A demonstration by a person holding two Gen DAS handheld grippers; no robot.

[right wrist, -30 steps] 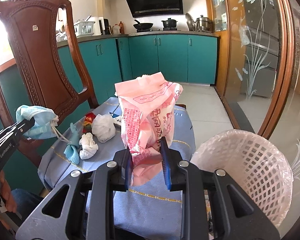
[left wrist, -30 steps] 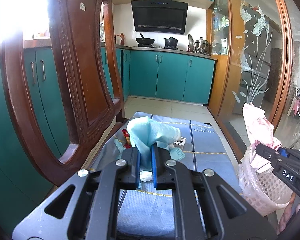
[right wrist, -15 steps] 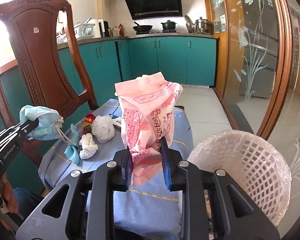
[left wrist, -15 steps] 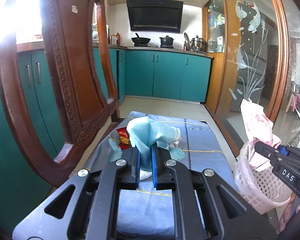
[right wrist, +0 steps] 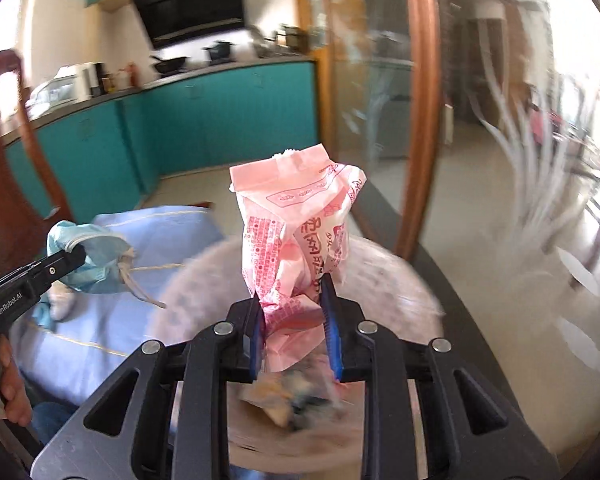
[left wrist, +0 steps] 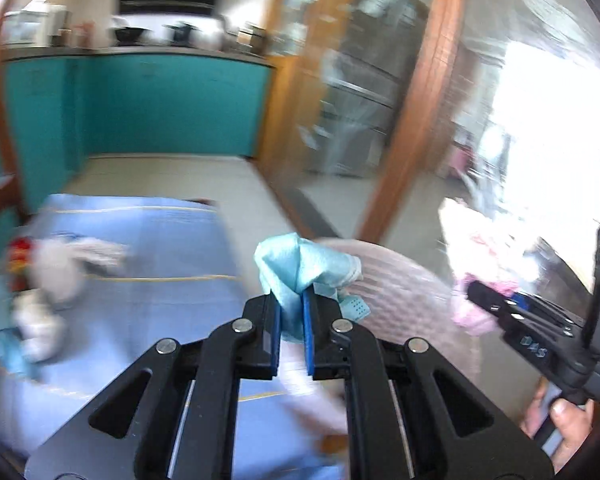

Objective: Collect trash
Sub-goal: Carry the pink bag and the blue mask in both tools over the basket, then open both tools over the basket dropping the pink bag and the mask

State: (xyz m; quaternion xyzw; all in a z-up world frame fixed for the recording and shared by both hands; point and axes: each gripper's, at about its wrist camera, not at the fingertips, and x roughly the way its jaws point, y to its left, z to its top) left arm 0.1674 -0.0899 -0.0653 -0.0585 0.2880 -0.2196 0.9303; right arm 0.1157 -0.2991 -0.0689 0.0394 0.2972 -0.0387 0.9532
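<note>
Now | my right fingers (right wrist: 294,322) clamp the pink bag (right wrist: 300,228), basket (right wrist: 388,280) directly beneath | my left fingers (left wrist: 292,320) clamp the blue mask (left wrist: 300,268), basket rim (left wrist: 400,276) just right, lower centre | right hand nearer

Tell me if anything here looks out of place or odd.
Nothing looks damaged or spilled. Leftover trash, blurred, lies crumpled on the blue cloth. The left gripper holds a blue mask and the right gripper a pink wrapper, both near the basket.
</note>
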